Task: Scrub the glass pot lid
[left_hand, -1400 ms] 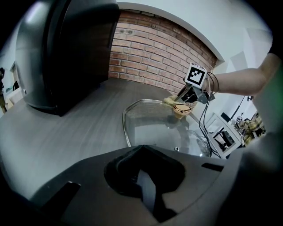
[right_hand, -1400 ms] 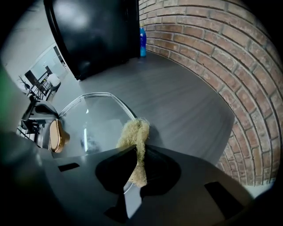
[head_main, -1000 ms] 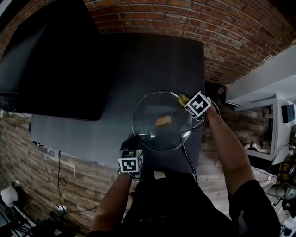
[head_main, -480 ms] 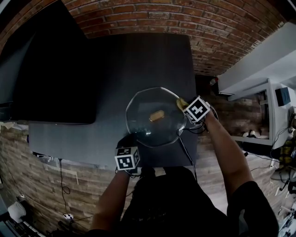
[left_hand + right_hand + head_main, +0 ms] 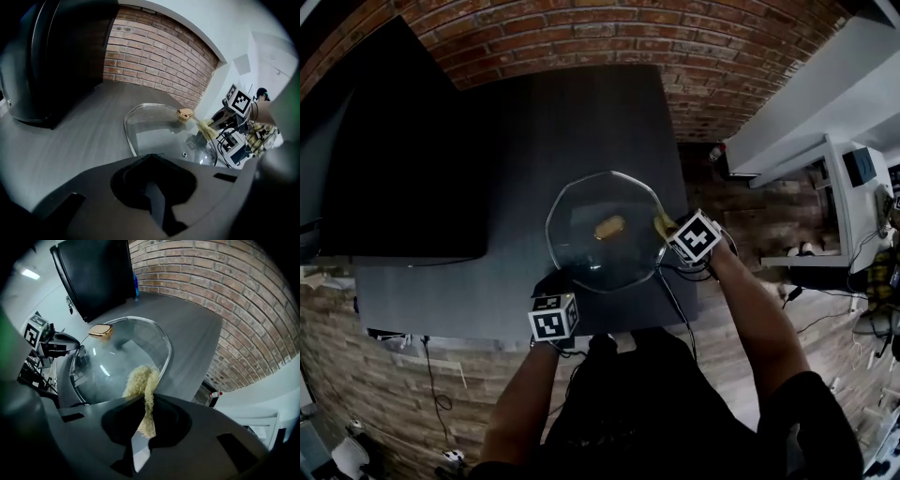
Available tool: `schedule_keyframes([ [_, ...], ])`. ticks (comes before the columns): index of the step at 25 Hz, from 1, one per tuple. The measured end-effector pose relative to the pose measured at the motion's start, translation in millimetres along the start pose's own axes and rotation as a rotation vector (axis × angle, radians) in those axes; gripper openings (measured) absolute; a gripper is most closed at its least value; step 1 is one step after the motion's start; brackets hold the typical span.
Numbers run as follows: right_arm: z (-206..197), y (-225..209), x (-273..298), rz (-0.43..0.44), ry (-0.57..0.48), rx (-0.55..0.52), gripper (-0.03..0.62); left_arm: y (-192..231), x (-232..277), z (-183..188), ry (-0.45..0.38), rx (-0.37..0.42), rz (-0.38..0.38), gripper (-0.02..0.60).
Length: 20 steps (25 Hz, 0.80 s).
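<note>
The glass pot lid (image 5: 586, 262) with a gold knob (image 5: 609, 227) lies on the dark grey table (image 5: 516, 141). My left gripper (image 5: 555, 283) is shut on the lid's near left rim; in its own view the rim (image 5: 133, 150) runs under the closed jaws of the left gripper (image 5: 150, 158). My right gripper (image 5: 667, 230) is shut on a yellow fibrous scrubber (image 5: 661, 223), which presses on the lid's right rim. In the right gripper view the scrubber (image 5: 143, 380) sticks out of the right gripper (image 5: 147, 397) onto the glass lid (image 5: 117, 357), with the knob (image 5: 100, 331) beyond.
A large black screen-like object (image 5: 403, 159) stands on the table's left part. A brick wall (image 5: 628, 33) backs the table. The table's right edge (image 5: 675, 178) is close to the lid. A small bottle (image 5: 717, 150) and white furniture (image 5: 825, 178) are on the right.
The right gripper has slid the scrubber along the lid's right rim, from the far side toward me. The left gripper keeps its hold; the head view has shifted a little.
</note>
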State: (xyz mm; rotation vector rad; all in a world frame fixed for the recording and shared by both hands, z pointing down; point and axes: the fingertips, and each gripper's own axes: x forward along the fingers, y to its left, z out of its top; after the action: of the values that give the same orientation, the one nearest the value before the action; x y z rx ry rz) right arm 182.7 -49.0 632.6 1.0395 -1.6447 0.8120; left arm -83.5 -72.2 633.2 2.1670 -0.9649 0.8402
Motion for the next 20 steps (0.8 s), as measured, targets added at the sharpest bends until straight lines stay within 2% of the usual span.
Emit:
schedule_keyframes([
  [20, -32, 101, -5, 0.039, -0.054, 0.202, 0.048, -3, 2, -2, 0.021, 0.148, -0.126, 0.033],
])
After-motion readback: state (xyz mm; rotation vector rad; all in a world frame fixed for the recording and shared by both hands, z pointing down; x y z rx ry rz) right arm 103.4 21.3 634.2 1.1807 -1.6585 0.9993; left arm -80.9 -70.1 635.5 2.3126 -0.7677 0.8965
